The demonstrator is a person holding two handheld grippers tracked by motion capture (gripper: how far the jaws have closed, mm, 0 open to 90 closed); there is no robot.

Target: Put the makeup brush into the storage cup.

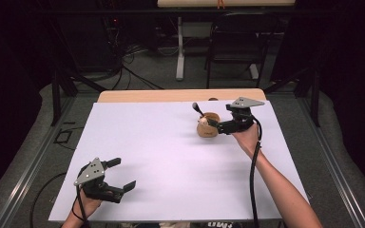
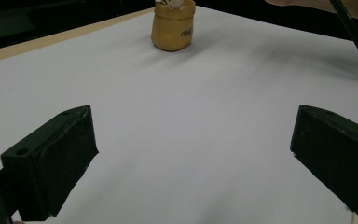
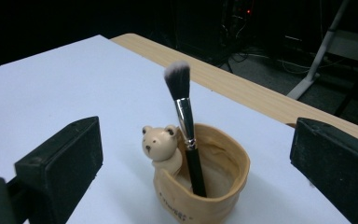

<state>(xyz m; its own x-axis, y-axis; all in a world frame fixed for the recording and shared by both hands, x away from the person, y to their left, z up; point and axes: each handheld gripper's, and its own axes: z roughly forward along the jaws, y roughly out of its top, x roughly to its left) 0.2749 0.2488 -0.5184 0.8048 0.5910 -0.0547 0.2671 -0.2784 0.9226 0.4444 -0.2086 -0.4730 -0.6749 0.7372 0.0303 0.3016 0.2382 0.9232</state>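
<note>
Tan cup [image 3: 205,186] with brush [image 3: 186,135] sat far right by the wide-open, empty right gripper [image 1: 221,124]; likely light, tippy, best gripped at its rim; left gripper [image 1: 119,175] open, empty.

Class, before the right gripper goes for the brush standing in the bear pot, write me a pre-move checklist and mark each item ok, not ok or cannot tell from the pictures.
1. Right gripper open, jaws wide apart: ok.
2. Brush stands in the bear pot, bristles up, handle leaning on the rim: ok.
3. Pot upright on the white sheet: ok.
4. Pot lies between the right jaws' line of approach: ok.
5. Left gripper open and far from the pot, out of the way: ok.
6. Whether the pot will stay put when the brush is lifted: cannot tell.
</note>
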